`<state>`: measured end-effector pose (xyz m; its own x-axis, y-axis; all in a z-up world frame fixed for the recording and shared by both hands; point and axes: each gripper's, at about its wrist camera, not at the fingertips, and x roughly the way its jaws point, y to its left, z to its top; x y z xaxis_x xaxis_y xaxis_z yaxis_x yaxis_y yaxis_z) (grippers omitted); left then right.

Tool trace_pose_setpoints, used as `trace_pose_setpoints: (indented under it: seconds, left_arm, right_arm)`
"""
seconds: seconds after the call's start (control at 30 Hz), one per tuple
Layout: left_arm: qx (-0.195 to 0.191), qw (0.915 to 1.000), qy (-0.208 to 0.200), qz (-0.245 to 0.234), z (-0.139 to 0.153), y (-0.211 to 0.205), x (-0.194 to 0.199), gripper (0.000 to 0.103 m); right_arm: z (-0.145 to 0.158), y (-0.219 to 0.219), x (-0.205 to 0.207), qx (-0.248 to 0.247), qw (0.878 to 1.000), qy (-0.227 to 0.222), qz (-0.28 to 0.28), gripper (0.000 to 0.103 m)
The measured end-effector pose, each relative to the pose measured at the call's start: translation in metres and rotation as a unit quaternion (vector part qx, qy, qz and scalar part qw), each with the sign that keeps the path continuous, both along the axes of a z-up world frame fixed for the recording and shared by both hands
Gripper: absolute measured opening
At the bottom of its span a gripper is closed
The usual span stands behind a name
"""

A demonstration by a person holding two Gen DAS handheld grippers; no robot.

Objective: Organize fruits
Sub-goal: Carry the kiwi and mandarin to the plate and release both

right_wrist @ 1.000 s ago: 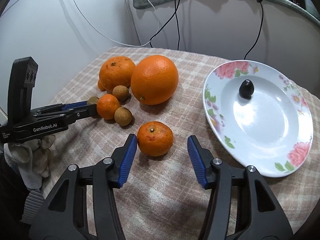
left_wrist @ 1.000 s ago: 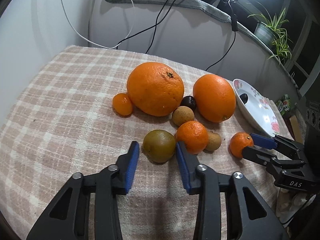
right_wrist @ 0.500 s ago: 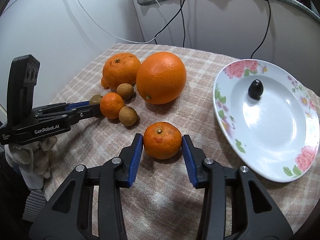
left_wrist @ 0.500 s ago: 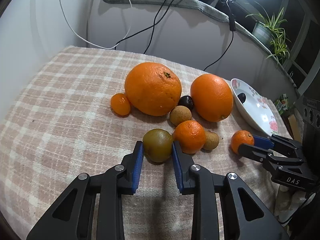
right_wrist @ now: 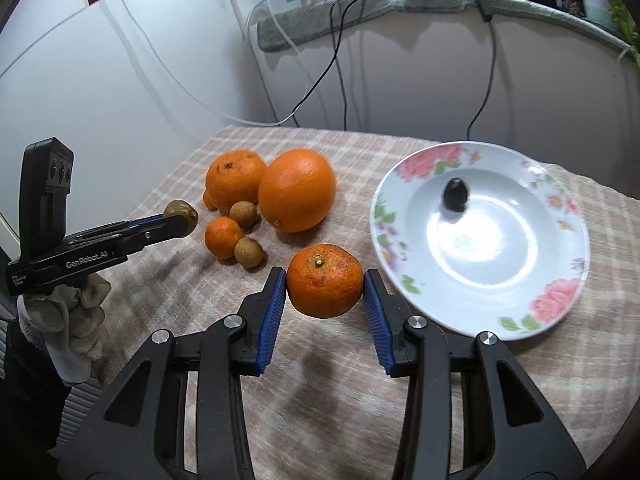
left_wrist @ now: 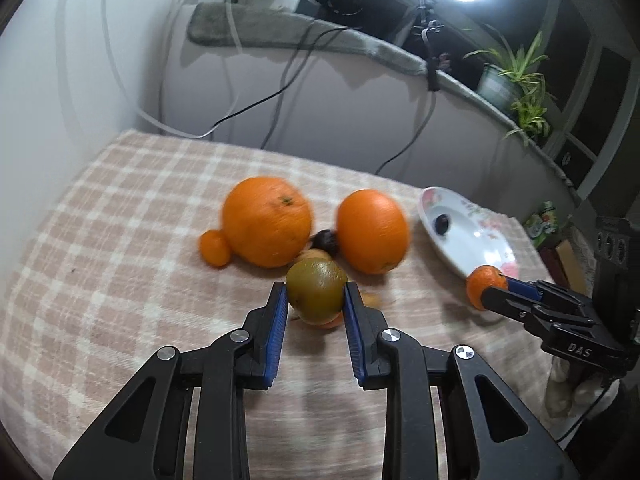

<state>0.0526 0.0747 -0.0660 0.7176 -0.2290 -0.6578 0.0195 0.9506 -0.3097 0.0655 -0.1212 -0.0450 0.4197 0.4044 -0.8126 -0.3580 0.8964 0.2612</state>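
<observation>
Left wrist view: the left gripper (left_wrist: 316, 304) fingers pinch a round greenish-brown fruit (left_wrist: 316, 290) across its middle, above the checked tabletop (left_wrist: 120, 280); it looks light and firm.

Right wrist view: the right gripper (right_wrist: 325, 284) fingers clamp a small orange mandarin (right_wrist: 325, 280) beside the flowered white plate (right_wrist: 560, 304); soft peel, so gentle pressure suits.

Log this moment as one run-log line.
left tool: shut on green-brown fruit | right tool: shut on mandarin | plate: one dark fruit
</observation>
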Motion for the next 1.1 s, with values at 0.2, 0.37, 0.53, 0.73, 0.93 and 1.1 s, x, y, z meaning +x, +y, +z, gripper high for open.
trace_pose_setpoints:
  seconds: [0.2, 0.37, 0.53, 0.73, 0.93, 1.1]
  left_arm:
    - [-0.012, 0.9994, -0.009, -0.032, 0.007, -0.029, 0.01, 0.026]
    - [-0.013, 0.9977, -0.013, -0.065, 0.011, -0.06, 0.022, 0.026]
    - [-0.01, 0.9947, -0.018, -0.101, 0.014, -0.093, 0.036, 0.026]
    - [0.0, 0.9916, -0.012, -0.128, 0.01, -0.124, 0.051, 0.026]
    - [0.01, 0.9897, -0.003, -0.143, 0.002, -0.143, 0.059, 0.026]
    - [0.018, 0.9887, 0.001, -0.149, 0.0, -0.148, 0.062, 0.026]
  right_arm:
    - [0.008, -0.026, 0.0, -0.014, 0.999, -0.017, -0.029, 0.042]
    - [0.009, -0.049, 0.003, -0.026, 0.998, -0.019, -0.053, 0.041]
    - [0.006, -0.063, 0.007, -0.044, 0.997, -0.025, -0.065, 0.042]
    - [-0.003, -0.078, 0.013, -0.052, 0.995, -0.019, -0.078, 0.042]
    - [-0.007, -0.082, 0.015, -0.057, 0.995, -0.017, -0.08, 0.042]
    - [-0.011, -0.082, 0.017, -0.058, 0.995, -0.013, -0.08, 0.042]
